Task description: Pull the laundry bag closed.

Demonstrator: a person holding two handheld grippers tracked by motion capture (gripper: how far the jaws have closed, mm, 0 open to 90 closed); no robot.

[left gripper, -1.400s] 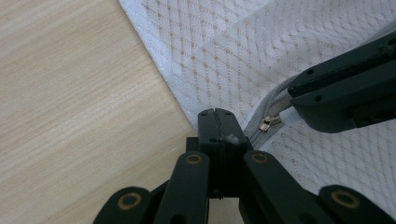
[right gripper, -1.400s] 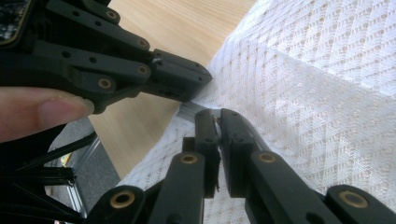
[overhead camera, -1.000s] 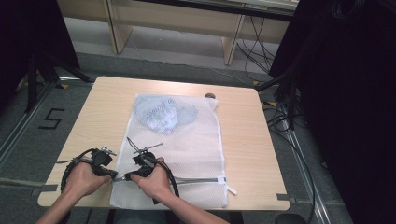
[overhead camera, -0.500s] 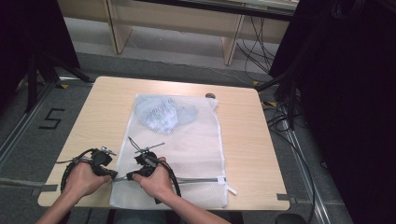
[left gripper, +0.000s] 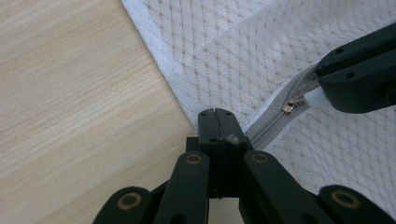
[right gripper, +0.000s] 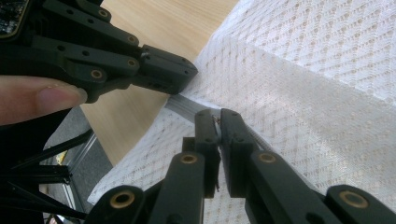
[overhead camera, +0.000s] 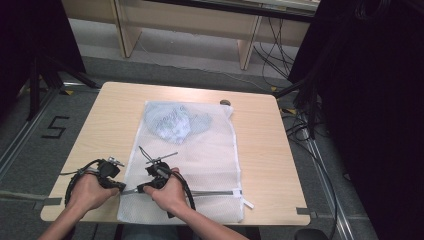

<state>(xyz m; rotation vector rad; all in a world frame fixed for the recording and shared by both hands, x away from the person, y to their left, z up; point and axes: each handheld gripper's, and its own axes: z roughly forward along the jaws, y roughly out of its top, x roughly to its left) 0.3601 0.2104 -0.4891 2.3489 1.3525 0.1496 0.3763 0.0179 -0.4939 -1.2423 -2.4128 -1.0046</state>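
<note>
Metal zipper pull (left gripper: 290,106) shows clearly from the left gripper (left gripper: 218,113) view.

Left claw (overhead camera: 121,188) and right claw (overhead camera: 141,188) clamped tight, tips nearly meeting.

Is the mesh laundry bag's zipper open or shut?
Cannot tell for certain. The zipper looks like a closed grey line in the high view; the pull sits near the left claw, right claw pinching it.
</note>
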